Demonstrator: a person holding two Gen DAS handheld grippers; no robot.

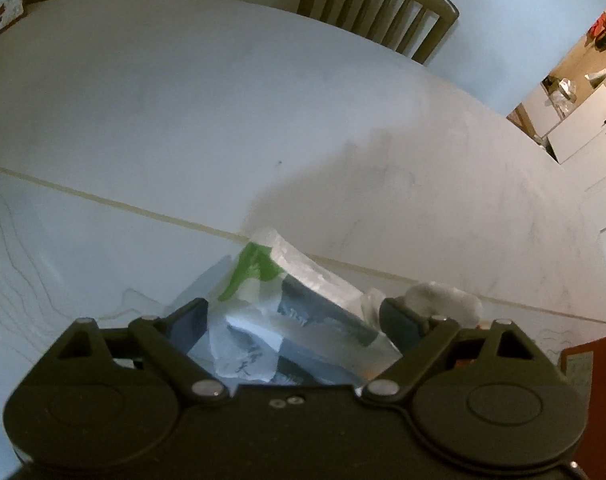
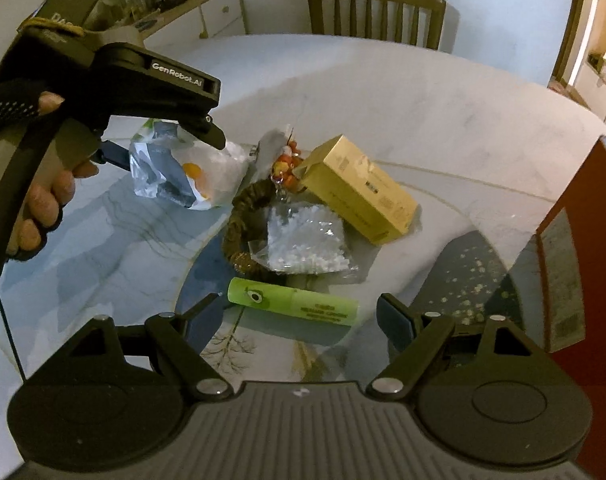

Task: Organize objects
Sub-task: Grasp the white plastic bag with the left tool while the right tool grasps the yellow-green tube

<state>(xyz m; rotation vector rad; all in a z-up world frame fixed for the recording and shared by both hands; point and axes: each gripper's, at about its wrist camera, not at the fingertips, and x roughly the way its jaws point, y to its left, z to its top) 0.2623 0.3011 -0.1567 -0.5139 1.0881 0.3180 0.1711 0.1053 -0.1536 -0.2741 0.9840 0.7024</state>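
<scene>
Both claws hang released over the desk [image 2: 383,92]. Right claw [image 2: 299,320] spreads wide just above a green tube [image 2: 295,305], not touching it. Beyond the tube lie a clear bag of white beads [image 2: 303,240], a brown woven ring [image 2: 239,224] and a gold box [image 2: 359,188]. Left claw [image 1: 293,320], held by a gloved hand [image 2: 35,184], straddles a crinkled plastic packet [image 1: 299,312] at the cluster's left, its pads apart from it. A wooden chair [image 2: 375,12] stands past the far edge.

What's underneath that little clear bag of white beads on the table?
The bag of white beads lies partly over the brown braided ring, covering its right side. Whatever else is beneath it is hidden.
</scene>
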